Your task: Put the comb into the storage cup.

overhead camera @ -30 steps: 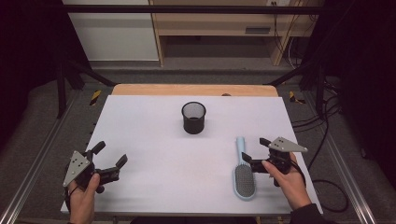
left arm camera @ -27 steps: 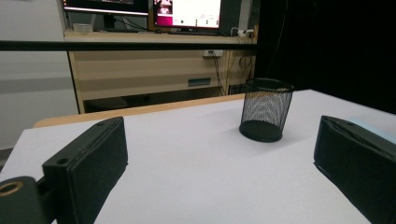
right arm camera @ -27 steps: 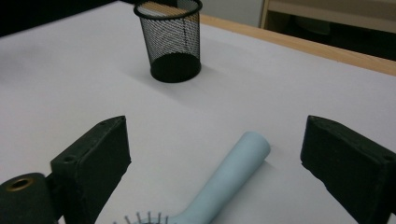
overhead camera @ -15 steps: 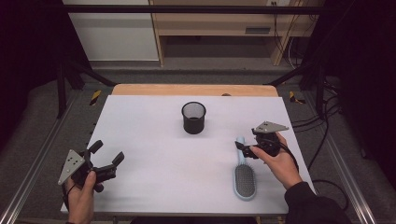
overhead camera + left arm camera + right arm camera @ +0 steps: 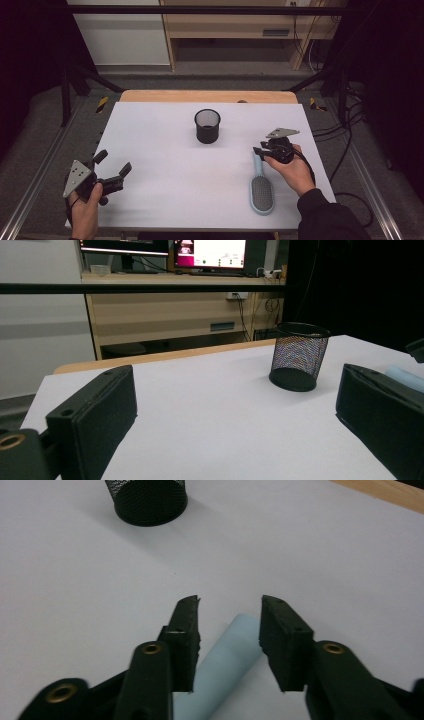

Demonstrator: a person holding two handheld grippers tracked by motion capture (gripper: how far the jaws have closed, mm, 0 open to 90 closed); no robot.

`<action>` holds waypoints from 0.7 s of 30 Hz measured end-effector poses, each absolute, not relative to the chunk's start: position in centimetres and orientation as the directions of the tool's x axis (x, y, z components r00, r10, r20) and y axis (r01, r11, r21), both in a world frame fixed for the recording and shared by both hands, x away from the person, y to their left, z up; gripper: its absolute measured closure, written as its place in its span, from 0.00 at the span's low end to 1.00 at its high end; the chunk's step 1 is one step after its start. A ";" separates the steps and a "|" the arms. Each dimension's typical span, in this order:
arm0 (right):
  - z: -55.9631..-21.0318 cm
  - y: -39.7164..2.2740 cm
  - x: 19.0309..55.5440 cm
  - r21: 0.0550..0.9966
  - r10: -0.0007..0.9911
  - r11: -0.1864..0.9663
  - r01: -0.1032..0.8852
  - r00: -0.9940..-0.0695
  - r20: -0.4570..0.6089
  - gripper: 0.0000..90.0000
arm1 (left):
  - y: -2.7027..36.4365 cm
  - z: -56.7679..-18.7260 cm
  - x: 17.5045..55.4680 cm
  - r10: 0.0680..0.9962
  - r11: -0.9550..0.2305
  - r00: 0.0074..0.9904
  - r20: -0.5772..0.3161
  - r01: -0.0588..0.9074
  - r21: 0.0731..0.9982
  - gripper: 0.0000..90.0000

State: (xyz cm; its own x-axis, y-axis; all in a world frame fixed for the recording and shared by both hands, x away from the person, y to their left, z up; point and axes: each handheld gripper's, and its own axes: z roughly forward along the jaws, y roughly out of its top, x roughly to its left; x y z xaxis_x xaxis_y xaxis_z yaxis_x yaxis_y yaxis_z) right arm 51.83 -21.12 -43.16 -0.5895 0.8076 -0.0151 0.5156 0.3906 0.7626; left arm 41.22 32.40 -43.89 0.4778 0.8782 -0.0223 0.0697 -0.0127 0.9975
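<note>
A light-blue hairbrush [image 5: 261, 189] lies on the white table [image 5: 165, 150] at the right, with its handle pointing toward the black mesh cup [image 5: 207, 126]. My right gripper [image 5: 260, 151] sits at the handle's far end. In the right gripper view the jaws [image 5: 227, 602] have just been closing, and the handle [image 5: 225, 665] lies between them with both pads against its sides. My left gripper [image 5: 114, 164] hovers open at the table's front left with nothing between its fingers. From the left gripper [image 5: 235, 390] I see the cup [image 5: 299, 357] and a bit of the brush [image 5: 405, 376].
A wooden strip [image 5: 207, 96] borders the table's far edge. Metal frame rails [image 5: 30, 185] run along both sides. A wooden shelf unit [image 5: 235, 30] stands behind, and cables [image 5: 345, 135] hang at the right.
My right gripper moved along the brush from beside its middle up to the handle's tip, turned toward the cup, and its jaws narrowed onto the handle. The left gripper stayed put.
</note>
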 end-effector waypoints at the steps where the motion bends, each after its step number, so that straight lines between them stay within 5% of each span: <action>1: -43.2 -21.1 51.8 0.764 0.802 0.394 0.511 -0.597 -0.014 0.74 | 32.3 -43.9 41.2 0.878 -0.013 0.479 -0.022 0.069 0.998 0.03; 8: -43.4 -20.8 51.8 0.764 0.778 0.429 0.481 -0.627 -0.042 0.95 | 32.0 -44.0 41.1 0.876 -0.033 0.483 -0.007 0.073 0.997 0.03; 21: -44.6 -19.6 52.1 0.738 0.733 0.507 0.445 -0.673 -0.098 1.00 | 31.6 -44.3 41.6 0.870 -0.050 0.492 0.000 0.088 0.995 0.03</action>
State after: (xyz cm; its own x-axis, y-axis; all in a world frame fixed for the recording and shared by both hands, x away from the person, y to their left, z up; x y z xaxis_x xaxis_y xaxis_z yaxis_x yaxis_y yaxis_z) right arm 52.08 -19.62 -44.57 -0.6729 0.7332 -0.0977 0.4449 0.5067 0.7385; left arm 41.59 31.60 -44.27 0.4922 0.8705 -0.0002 0.0882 -0.0497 0.9949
